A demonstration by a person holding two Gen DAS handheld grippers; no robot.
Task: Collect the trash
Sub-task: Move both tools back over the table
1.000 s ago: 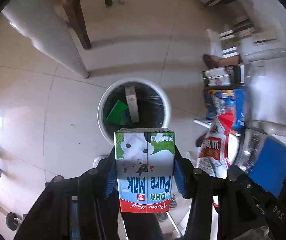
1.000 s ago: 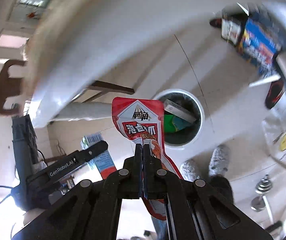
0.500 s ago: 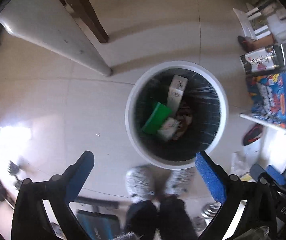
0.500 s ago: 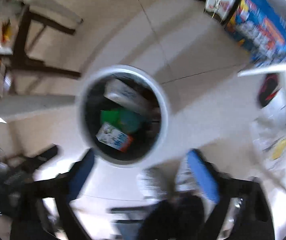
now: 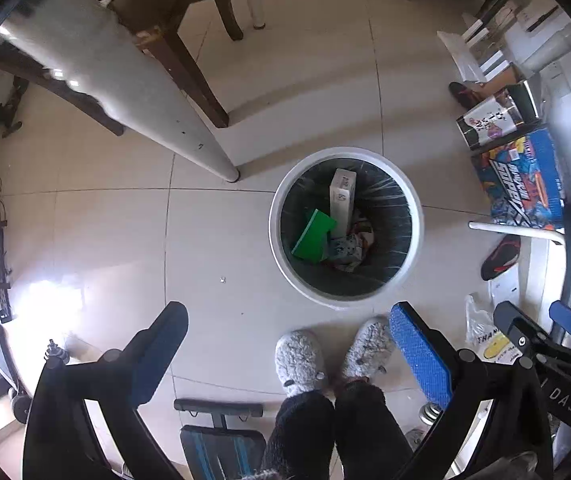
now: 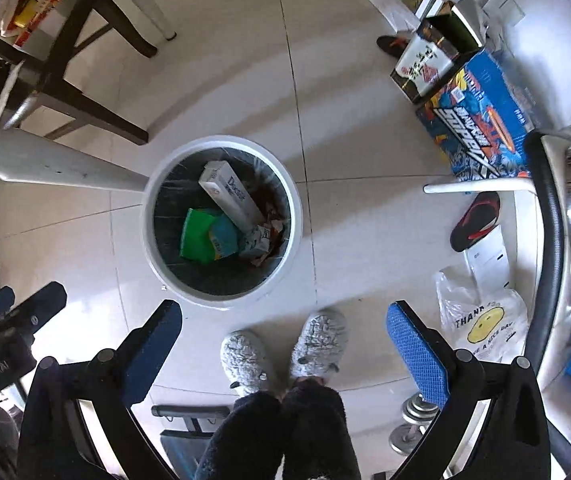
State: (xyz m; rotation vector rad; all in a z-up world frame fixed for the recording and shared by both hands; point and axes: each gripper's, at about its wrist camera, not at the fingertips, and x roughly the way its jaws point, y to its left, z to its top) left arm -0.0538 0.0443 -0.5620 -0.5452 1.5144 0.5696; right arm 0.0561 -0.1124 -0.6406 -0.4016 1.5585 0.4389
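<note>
Both items are now down in the trash bin (image 5: 345, 226), so the drop step looks finished: the milk carton (image 5: 345, 247) lies among the rubbish beside a green packet (image 5: 313, 236) and a long white box (image 5: 342, 200), and the red snack bag (image 6: 273, 229) seems to be the crumpled piece at the bin's edge, though that is hard to tell. The left gripper (image 5: 285, 360) has just been opening and now stands spread wide with nothing between its blue pads; the right gripper (image 6: 283, 354) has likewise just been opening and is wide and bare. Both point straight down over the floor in front of the bin, above the person's grey slippers (image 5: 299, 362). If more trash is to be collected, the next move likely calls for lifting away from the bin and turning toward whatever litter is left; a plastic bag (image 6: 485, 320) printed with a smiley lies on the floor to the right and could be a candidate. The floor (image 5: 225, 248) is pale glossy tile with bright glare at the left. A white table leg (image 5: 133, 92) and dark wooden chair legs (image 5: 189, 64) stand behind the bin, a blue printed box (image 5: 525, 184) and a dark sandal (image 5: 501, 256) lie at the right, and small dumbbells (image 6: 415, 416) sit near the feet.
</note>
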